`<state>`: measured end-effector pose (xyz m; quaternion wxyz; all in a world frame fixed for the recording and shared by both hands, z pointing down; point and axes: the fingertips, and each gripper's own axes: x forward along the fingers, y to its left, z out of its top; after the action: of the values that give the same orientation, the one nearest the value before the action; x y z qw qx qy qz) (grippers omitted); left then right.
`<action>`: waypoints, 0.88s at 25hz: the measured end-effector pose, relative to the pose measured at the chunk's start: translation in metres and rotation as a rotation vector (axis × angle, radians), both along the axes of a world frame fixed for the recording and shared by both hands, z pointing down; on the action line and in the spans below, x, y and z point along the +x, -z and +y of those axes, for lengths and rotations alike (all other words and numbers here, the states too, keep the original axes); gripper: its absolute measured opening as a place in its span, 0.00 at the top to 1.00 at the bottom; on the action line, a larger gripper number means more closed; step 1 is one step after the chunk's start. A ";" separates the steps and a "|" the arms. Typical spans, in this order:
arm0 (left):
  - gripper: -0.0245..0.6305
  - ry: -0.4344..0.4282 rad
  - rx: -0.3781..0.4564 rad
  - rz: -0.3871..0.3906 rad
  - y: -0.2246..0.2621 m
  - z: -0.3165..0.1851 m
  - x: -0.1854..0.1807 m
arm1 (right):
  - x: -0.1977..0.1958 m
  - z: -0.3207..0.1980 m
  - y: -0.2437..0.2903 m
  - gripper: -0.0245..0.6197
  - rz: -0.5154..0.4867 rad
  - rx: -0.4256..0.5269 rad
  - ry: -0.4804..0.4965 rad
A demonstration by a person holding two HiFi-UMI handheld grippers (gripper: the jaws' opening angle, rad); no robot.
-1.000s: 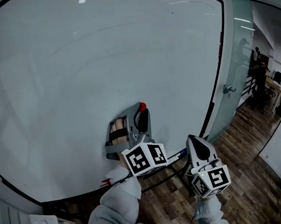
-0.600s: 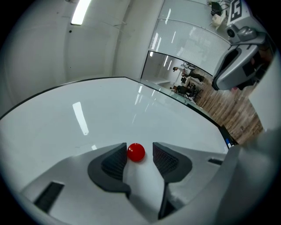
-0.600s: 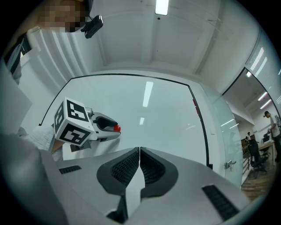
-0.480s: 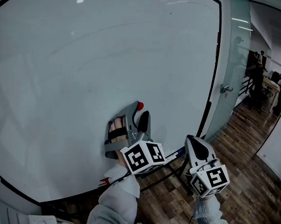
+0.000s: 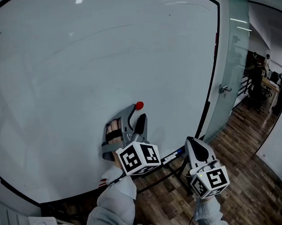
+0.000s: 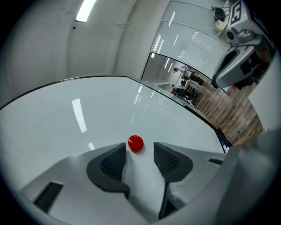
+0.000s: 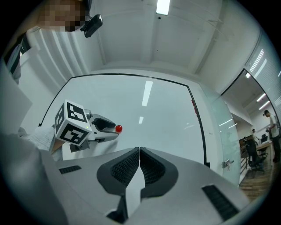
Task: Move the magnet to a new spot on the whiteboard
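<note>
one red magnet (image 6: 135, 143) is seen stuck to the whiteboard (image 5: 83, 65), just beyond the tips of the left gripper (image 5: 137, 113), whose jaws have just been opened and are spread clear of it. the right gripper (image 7: 139, 151) is pressed together on nothing.

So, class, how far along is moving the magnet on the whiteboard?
Done: the red magnet sits on the whiteboard, gripped by nothing. In hand: the left gripper, whose jaws have just been opening, stands apart at the magnet without touching it; the right gripper is shut and empty. Left: probably only backing away.
</note>
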<state>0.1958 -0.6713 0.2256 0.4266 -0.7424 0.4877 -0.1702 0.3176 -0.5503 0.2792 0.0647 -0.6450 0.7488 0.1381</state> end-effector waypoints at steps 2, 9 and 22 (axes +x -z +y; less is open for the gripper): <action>0.65 0.002 -0.008 0.006 -0.003 0.000 -0.004 | 0.000 0.002 0.000 0.92 -0.002 0.000 -0.002; 0.65 0.020 -0.053 0.042 -0.011 0.005 -0.031 | -0.011 0.011 -0.002 0.92 -0.007 -0.008 0.009; 0.69 0.005 -0.174 0.176 -0.045 0.045 -0.094 | -0.034 0.061 -0.017 0.92 -0.035 -0.031 0.015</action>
<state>0.1018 -0.6265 0.2705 0.3157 -0.7875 0.5084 -0.1472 0.2836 -0.4895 0.2964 0.0690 -0.6425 0.7545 0.1148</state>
